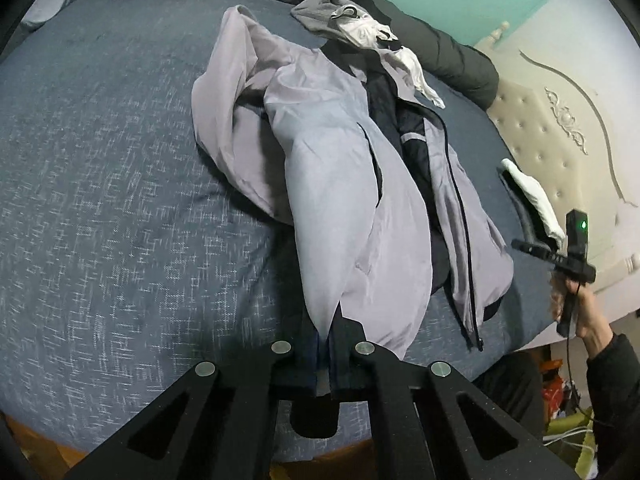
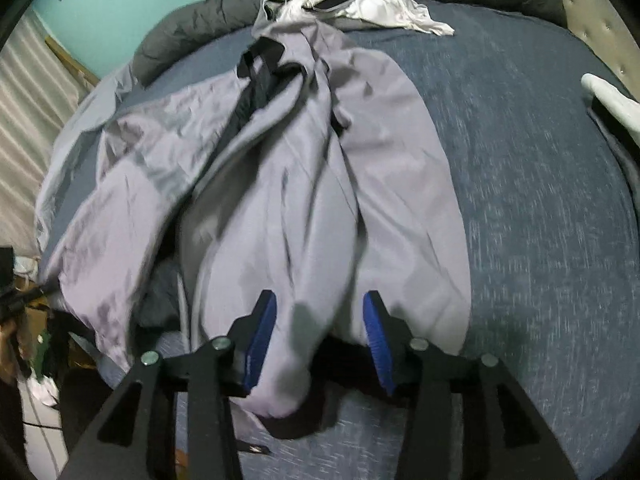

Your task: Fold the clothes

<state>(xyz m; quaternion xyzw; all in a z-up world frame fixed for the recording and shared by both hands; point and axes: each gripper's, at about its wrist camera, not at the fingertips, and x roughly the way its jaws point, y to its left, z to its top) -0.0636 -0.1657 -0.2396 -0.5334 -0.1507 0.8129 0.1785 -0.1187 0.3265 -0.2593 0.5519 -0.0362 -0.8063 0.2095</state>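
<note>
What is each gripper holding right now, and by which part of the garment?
The left gripper is shut on the grey jacket at its bottom hem. The right gripper is open, with jacket fabric lying between its fingers, not clamped.

Grey zip jacket (image 1: 340, 184), rumpled, unfolded

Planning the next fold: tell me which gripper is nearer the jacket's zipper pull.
Right. The right gripper hovers open just beside the zipper pull; the left gripper clamps the jacket hem, farther away.
</note>
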